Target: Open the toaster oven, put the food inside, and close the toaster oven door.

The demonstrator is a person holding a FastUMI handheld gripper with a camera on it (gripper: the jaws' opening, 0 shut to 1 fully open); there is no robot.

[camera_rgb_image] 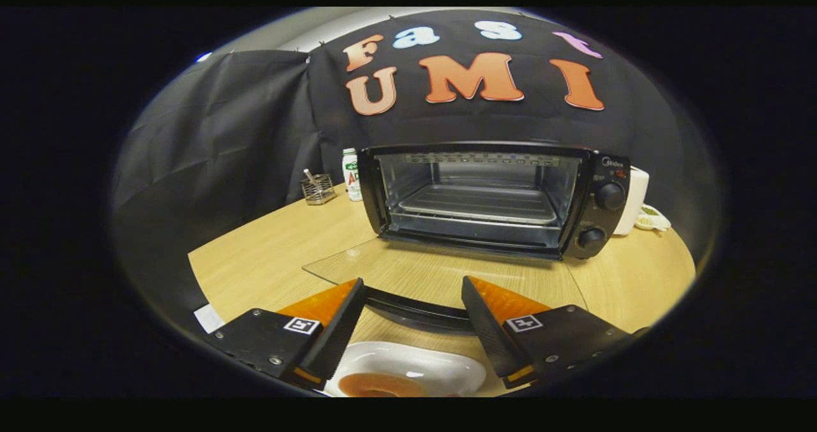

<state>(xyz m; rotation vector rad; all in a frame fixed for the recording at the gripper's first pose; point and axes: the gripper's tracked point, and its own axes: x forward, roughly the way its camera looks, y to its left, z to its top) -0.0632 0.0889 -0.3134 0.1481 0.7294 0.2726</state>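
Wooden table is carrying the open toaster oven at centre frame; our gripper, fingers spread empty, is hovering over soft-looking food on a slippery plate at bottom centre; we're judging its sides best for a light pinch.

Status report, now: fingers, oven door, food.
Gripper open, fingers over the door handle, holding nothing. Toaster oven door down flat, tray bare. Food on white plate below fingers. Path clear.

Toaster oven stands beyond the tongs, glass door lowered flat; food on white plate lies between them.
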